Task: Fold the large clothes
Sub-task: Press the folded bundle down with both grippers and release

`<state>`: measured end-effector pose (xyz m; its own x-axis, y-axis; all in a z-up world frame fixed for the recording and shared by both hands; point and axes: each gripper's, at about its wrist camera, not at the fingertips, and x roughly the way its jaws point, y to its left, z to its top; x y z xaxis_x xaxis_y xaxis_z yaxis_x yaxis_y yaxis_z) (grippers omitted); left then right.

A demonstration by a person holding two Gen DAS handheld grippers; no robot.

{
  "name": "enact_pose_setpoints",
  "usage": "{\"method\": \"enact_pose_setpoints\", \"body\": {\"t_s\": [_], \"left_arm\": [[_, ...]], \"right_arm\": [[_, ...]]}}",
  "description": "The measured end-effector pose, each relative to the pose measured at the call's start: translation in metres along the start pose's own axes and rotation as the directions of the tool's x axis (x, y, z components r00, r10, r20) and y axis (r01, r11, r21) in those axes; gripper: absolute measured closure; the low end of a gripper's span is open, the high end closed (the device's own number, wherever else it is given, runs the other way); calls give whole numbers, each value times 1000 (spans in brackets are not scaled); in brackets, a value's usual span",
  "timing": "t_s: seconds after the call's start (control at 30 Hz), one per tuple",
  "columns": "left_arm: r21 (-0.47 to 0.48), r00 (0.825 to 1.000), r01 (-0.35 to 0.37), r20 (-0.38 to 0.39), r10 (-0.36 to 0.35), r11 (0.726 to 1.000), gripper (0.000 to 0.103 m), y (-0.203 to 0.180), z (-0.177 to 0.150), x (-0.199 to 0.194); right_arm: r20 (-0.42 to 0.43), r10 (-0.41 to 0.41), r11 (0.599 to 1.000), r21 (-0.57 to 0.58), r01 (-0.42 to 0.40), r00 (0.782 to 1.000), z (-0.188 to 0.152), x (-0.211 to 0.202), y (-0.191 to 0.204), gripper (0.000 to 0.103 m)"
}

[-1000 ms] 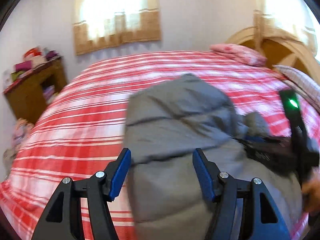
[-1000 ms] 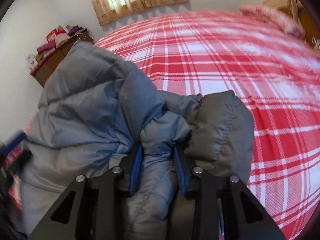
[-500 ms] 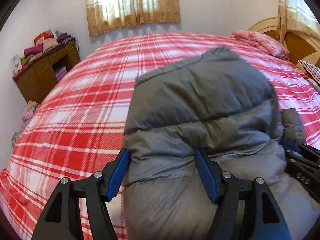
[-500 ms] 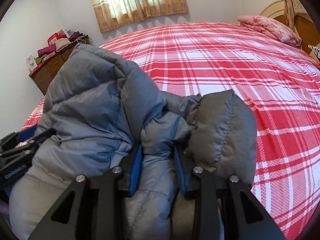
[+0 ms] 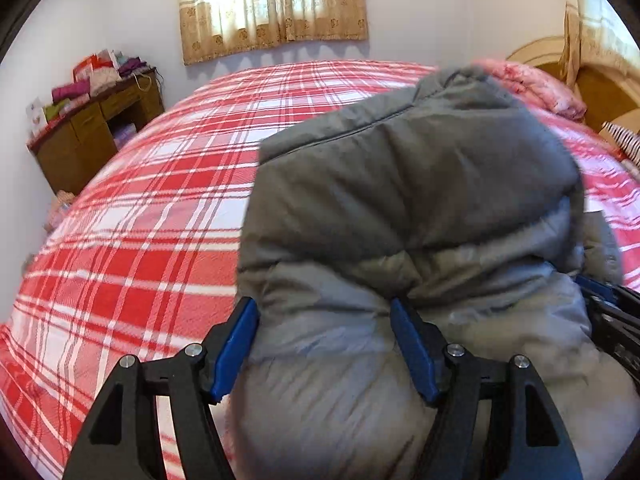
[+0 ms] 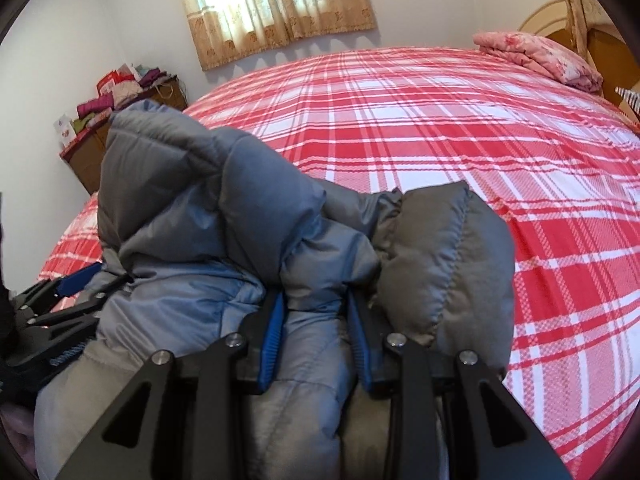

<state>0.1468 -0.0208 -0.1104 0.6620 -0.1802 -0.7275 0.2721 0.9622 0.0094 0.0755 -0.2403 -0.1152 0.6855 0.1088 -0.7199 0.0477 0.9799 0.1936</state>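
Right wrist view: puffy grey quilted down jacket [image 6: 224, 216] lies bunched on the red-and-white plaid bedspread [image 6: 480, 140], seemingly part-folded. Right gripper [image 6: 316, 320] pinches a fold; left gripper [image 5: 324, 340] straddles it wide, squaring remains.

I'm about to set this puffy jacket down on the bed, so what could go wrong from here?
The right gripper pinches only a narrow fold of the jacket; slick fabric could slip out. The left gripper stands wide around a thick bulge, its left pad apparently clear, so that side may sag. The puffy bulk could spring open on the bed.
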Motion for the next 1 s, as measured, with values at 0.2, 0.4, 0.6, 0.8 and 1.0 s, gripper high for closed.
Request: {"method": "enact_pose_setpoints", "body": {"t_s": [0.2, 0.4, 0.6, 0.8, 1.0], "left_arm": [[-146, 997, 49, 63, -40, 988, 32, 62, -1, -53], [-160, 998, 61, 34, -56, 985, 32, 78, 2, -54], [-176, 989, 144, -10, -148, 974, 32, 67, -7, -26], [-187, 978, 201, -17, -208, 961, 32, 63, -11, -20], [-171, 961, 266, -34, -276, 949, 32, 39, -4, -17]], "right_arm": [[-11, 49, 998, -27, -49, 999, 11, -41, -12, 36], [64, 129, 989, 61, -133, 990, 11, -84, -45, 15], [-18, 184, 962, 208, -177, 983, 11, -45, -68, 15], [-85, 301, 919, 293, -265, 950, -2, -4, -67, 13], [-109, 345, 930, 173, -324, 932, 8, 7, -36, 8]]}}
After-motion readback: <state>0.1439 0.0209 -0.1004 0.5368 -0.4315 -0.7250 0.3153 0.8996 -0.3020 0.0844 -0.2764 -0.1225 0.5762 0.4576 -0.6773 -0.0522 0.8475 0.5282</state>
